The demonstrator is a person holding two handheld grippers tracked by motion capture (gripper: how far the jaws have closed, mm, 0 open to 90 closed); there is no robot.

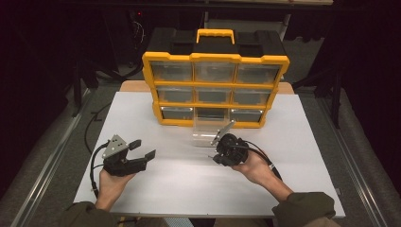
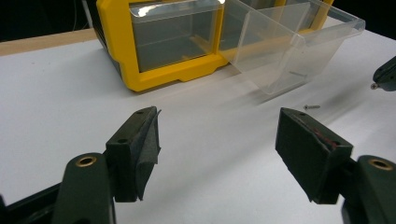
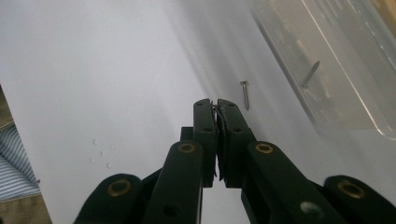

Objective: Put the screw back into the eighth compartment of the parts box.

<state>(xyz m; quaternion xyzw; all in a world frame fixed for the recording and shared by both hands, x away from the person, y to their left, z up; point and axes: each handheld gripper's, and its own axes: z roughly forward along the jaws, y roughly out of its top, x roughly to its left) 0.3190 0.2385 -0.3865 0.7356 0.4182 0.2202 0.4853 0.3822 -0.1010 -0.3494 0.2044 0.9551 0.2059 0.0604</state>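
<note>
**A:** Where's the right gripper [image 3: 215, 103]?

**B:** Over the white desk [image 1: 189, 189], in front of the yellow parts organizer [image 1: 215, 90]. Its fingers [image 3: 204, 116] are pressed together, pad against pad. Whether anything is caught between the pads I can't tell.

**A:** And the screw?

**B:** One small screw [image 3: 244, 94] lies flat on the desk just beyond the fingertips, slightly to their right in the right gripper view, not touching them. The left gripper view shows it too, a little past the drawer's front.

**A:** Which drawer?

**B:** A clear plastic drawer [image 2: 289, 51] pulled out of the organizer's bottom row, middle slot, resting on the desk. A divider splits it into compartments. Another screw [image 3: 310, 73] lies inside, seen through the clear wall.

**A:** The left gripper [image 2: 219, 140]?

**B:** Held low over the desk on the person's left, well apart from the drawer and the loose screw. Its fingers are spread wide with bare desk between them.

**A:** The rest of the organizer?

**B:** It stands upright at the far side of the desk, three rows of three clear drawers in a yellow frame, a yellow handle [image 1: 215, 34] on top. The other drawers sit pushed in.
</note>
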